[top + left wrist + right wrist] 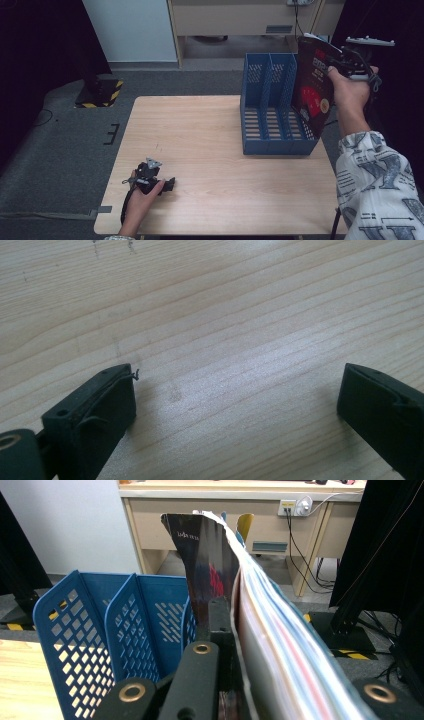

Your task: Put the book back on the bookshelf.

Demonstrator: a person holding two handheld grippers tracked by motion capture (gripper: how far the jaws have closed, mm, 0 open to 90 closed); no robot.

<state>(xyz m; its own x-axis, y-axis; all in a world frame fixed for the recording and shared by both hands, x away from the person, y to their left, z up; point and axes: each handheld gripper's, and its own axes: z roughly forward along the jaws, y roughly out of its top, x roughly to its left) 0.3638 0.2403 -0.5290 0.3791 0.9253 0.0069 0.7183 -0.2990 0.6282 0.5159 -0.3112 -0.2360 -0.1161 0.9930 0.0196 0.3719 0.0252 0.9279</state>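
A magazine [314,80] with a black and red cover is held up at the upper right of the high view, clamped near its edge by the right gripper [345,62], whose jaws are pressed together on the pages. In the right gripper view the magazine [260,630] is seen edge-on in the middle of the frame, its glossy cover [207,560] curling away from the sheaf of pages. It is judged to be light but floppy and slick: when gripped at one edge alone, the free part sags and fans, so a hold close to the spine, well in from the corner, would be steadier.

Just behind and to the left of the magazine stands a blue file rack [270,107] with three upright slots and perforated walls, at the right of the wooden table [200,150]. What can be seen of the slots holds nothing; the rightmost one is partly hidden by the magazine.

At the lower left of the high view the left gripper [170,184] is rested on the table, its jaws set wide apart with nothing between them.
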